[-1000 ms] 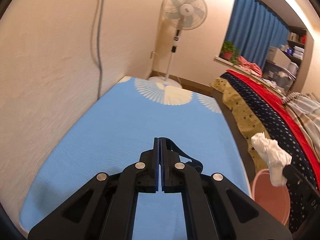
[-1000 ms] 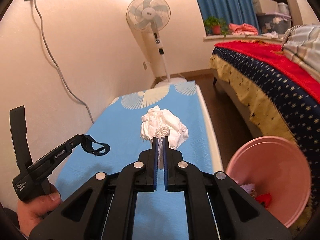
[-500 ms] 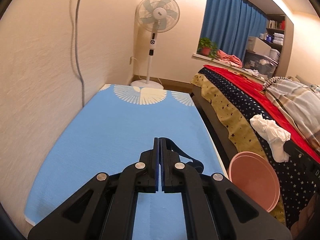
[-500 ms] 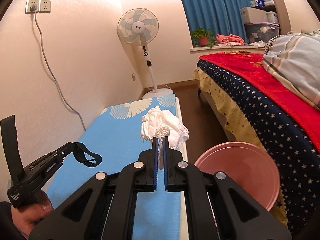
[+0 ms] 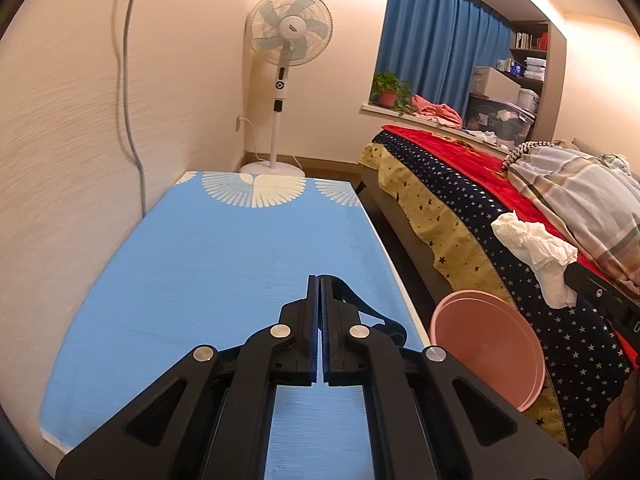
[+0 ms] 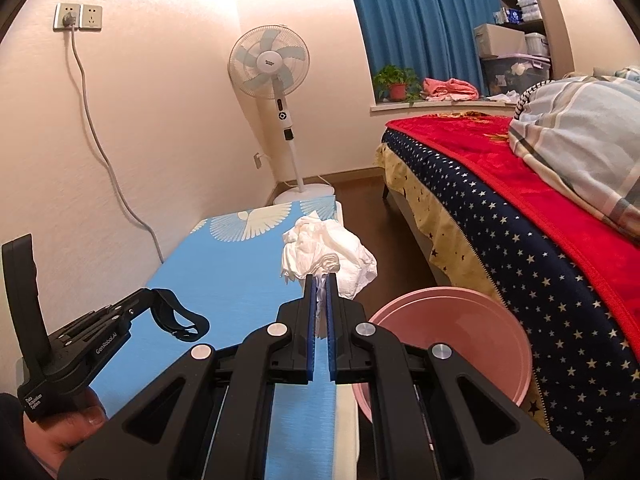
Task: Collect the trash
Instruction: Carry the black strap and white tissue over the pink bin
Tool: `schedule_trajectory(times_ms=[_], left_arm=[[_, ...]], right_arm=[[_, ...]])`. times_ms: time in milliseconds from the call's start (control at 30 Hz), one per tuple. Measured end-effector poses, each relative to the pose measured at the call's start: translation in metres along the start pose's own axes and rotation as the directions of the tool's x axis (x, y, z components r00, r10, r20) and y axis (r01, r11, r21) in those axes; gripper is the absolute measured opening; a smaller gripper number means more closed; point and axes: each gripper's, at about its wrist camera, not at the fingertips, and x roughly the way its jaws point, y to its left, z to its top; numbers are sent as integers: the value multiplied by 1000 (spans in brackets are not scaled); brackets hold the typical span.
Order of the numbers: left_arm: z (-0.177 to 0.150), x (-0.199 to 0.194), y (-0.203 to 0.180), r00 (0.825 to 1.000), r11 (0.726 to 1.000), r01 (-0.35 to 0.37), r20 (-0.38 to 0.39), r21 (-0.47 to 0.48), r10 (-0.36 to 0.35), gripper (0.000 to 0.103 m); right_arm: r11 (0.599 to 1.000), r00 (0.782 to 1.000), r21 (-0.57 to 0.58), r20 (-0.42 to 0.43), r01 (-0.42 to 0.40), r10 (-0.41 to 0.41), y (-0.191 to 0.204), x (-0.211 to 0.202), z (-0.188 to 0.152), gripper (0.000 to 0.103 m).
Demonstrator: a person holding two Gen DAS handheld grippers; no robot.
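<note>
My right gripper (image 6: pixel 320 280) is shut on a crumpled white tissue (image 6: pixel 328 254) and holds it in the air above the right edge of the blue table (image 6: pixel 224 272). The tissue also shows in the left wrist view (image 5: pixel 536 250), high at the right, above and beyond a pink bin (image 5: pixel 488 344). The pink bin (image 6: pixel 452 340) stands on the floor between the table and the bed, just right of and below my right gripper. My left gripper (image 5: pixel 321 280) is shut and empty over the blue table (image 5: pixel 224 264); it also shows in the right wrist view (image 6: pixel 176 312).
A bed with a star-patterned cover and red blanket (image 6: pixel 520 208) runs along the right. A standing fan (image 5: pixel 286 52) stands beyond the table's far end. A cable (image 6: pixel 104 152) hangs down the left wall. A brown floor strip (image 6: pixel 396 232) lies between table and bed.
My right gripper has risen and swung right with the tissue, from over the table's middle to its right edge beside the bin. My left gripper has pulled back and turned slightly.
</note>
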Motion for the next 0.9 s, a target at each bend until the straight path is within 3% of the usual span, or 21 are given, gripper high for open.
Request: schedule_trajectory(times_ms=[900], left_arm=[[-6, 32, -50, 990, 990, 138, -7, 40, -137, 1]], right_arm=[[992, 992, 24, -9, 126, -126, -32, 12, -2, 5]])
